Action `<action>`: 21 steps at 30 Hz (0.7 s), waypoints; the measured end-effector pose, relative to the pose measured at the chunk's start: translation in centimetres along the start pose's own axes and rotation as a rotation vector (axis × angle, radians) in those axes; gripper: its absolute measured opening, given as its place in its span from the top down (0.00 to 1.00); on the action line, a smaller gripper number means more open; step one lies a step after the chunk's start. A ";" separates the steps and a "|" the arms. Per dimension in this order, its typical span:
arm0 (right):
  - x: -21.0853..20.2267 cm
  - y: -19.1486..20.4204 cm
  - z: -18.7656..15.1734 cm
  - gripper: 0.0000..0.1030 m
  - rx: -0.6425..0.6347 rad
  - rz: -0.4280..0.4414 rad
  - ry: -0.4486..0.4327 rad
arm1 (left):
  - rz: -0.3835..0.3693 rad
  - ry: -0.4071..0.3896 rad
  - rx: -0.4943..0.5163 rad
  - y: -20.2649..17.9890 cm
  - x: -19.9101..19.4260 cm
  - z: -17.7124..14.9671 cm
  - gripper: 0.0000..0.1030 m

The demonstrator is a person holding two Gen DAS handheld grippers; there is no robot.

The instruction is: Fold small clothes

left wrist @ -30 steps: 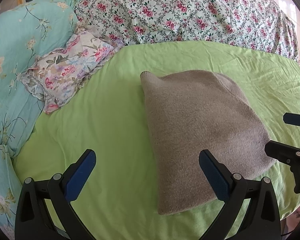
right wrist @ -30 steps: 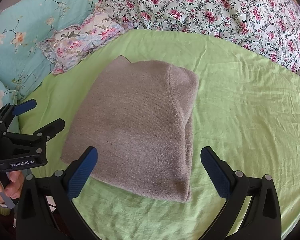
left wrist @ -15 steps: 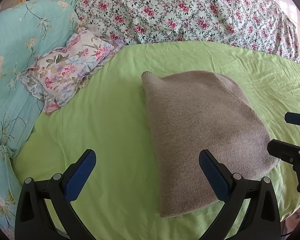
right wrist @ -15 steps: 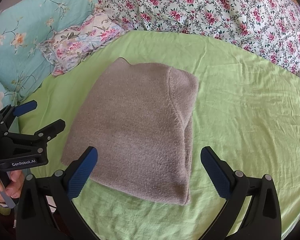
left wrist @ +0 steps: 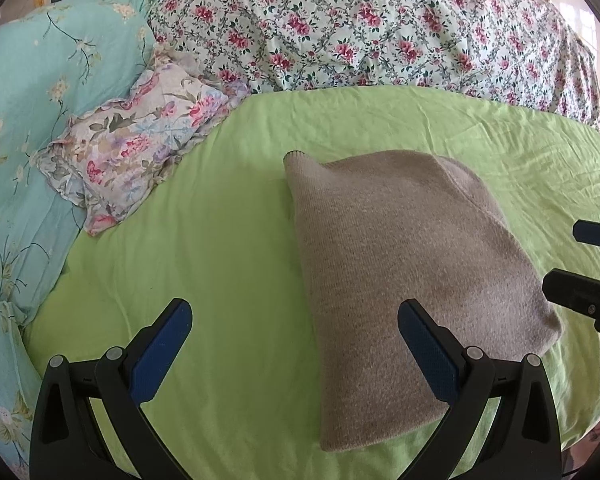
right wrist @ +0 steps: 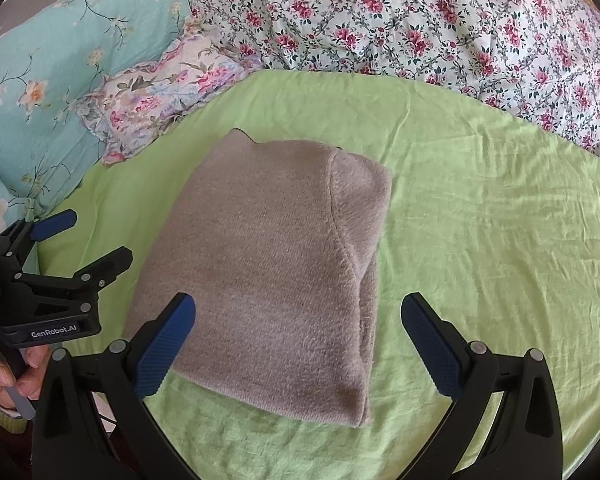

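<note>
Both grippers (left wrist: 294, 344) (right wrist: 298, 340) gape empty; only the right view shows the sweater's (right wrist: 268, 264) folded edge.

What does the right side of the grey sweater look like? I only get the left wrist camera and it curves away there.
Observer: On the right wrist camera, the grey sweater has a doubled-over layer along its right edge, with a curved seam.
Operator: Is anything grabbing it on that side?
Observer: No. The right gripper is open and holds nothing. One finger is in front of the sweater's near edge and the other is in front of the green sheet.
Operator: Who's holding my gripper?
Observer: A hand is wrapped around the handle of the left gripper, low at the left of that view.
</note>
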State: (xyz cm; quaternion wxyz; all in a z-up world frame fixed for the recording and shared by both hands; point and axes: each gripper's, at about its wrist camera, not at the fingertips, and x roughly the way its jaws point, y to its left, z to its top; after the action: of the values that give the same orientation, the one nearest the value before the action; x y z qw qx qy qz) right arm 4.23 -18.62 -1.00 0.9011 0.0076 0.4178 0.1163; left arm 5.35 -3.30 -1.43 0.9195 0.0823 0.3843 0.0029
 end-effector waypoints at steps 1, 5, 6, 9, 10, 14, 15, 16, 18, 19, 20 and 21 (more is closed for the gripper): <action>0.1 0.1 0.0 0.00 -0.001 0.000 0.002 | -0.002 0.001 -0.002 0.0 0.0 0.0 0.00; 0.3 0.2 0.1 0.00 -0.006 0.000 0.009 | 0.000 0.006 -0.006 -0.2 0.3 0.3 0.00; 0.3 0.3 0.1 0.00 -0.003 -0.001 0.007 | 0.001 0.006 -0.007 -0.3 0.3 0.3 0.00; 0.4 0.2 0.2 0.00 0.002 -0.002 0.007 | 0.004 0.012 -0.006 -0.5 0.4 0.5 0.00; 0.5 0.2 0.2 0.00 0.005 -0.003 0.007 | 0.005 0.014 -0.007 -0.5 0.5 0.5 0.00; 0.6 -0.3 0.5 0.00 0.011 -0.001 0.010 | 0.006 0.017 -0.008 -0.6 0.6 0.7 0.00; 0.6 -0.4 0.5 0.00 0.013 -0.001 0.011 | 0.006 0.018 -0.007 -0.6 0.6 0.8 0.00; 0.6 -0.4 0.5 0.00 0.014 -0.001 0.011 | 0.005 0.018 -0.007 -0.6 0.7 0.9 0.00; 0.6 -0.6 0.6 0.00 0.013 -0.001 0.011 | 0.006 0.018 -0.003 -0.7 0.8 1.0 0.00; 0.7 -0.6 0.6 0.00 0.014 -0.001 0.012 | 0.006 0.018 -0.002 -0.8 0.8 1.1 0.00; 0.7 -0.7 0.6 0.00 0.014 0.000 0.013 | 0.006 0.019 -0.001 -0.9 0.9 1.1 0.00; 0.7 -0.7 0.6 0.00 0.014 0.001 0.014 | 0.006 0.020 -0.002 -0.9 0.9 1.1 0.00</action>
State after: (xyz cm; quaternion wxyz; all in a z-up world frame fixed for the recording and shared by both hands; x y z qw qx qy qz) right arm 5.27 -19.07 -1.19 0.8981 0.0131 0.4246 0.1138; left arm 6.70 -4.29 -1.42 0.9157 0.0827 0.3932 0.0070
